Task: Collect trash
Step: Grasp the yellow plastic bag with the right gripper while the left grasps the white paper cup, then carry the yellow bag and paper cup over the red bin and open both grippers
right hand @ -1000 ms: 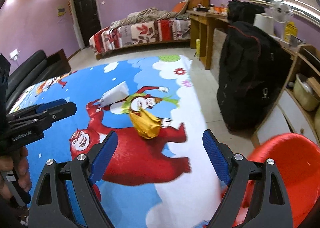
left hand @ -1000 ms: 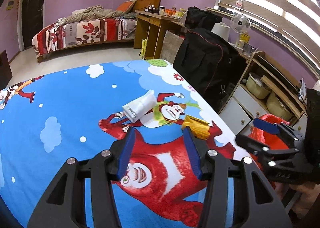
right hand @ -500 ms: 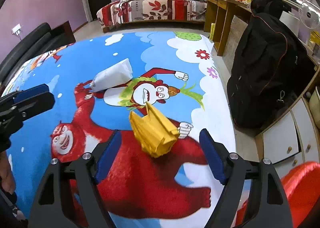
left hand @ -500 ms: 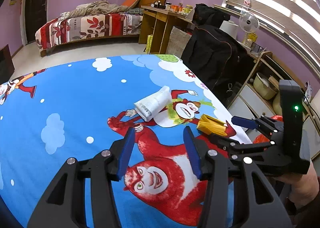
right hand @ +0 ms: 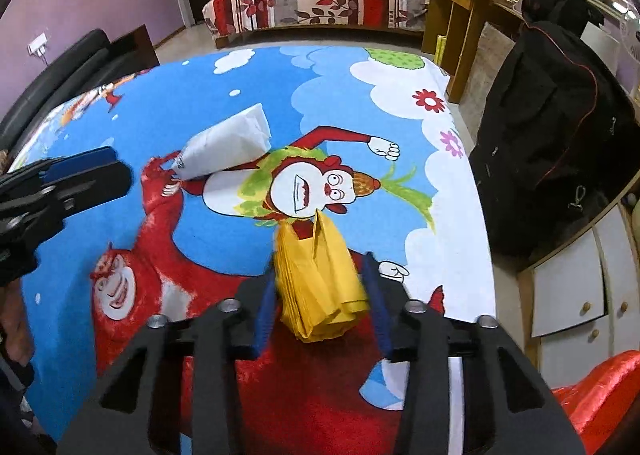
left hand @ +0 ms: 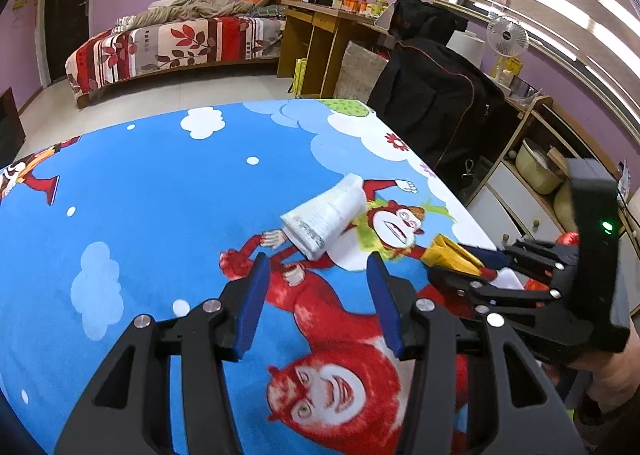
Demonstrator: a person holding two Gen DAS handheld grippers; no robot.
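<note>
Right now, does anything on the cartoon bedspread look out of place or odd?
Two pieces of litter lie on the bedspread: a crumpled white wrapper on the cartoon figures, and a squashed yellow bag, which the right tongs are closing around. Nothing looks spilled or damaged.

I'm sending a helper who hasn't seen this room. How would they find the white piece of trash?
Look on the cartoon bedspread. Beside the monkey's face lies a crumpled white paper bag, untouched, ahead of the left gripper. Unlike the yellow bag, which sits between the right gripper's closing jaws, it is white with a printed edge.
</note>
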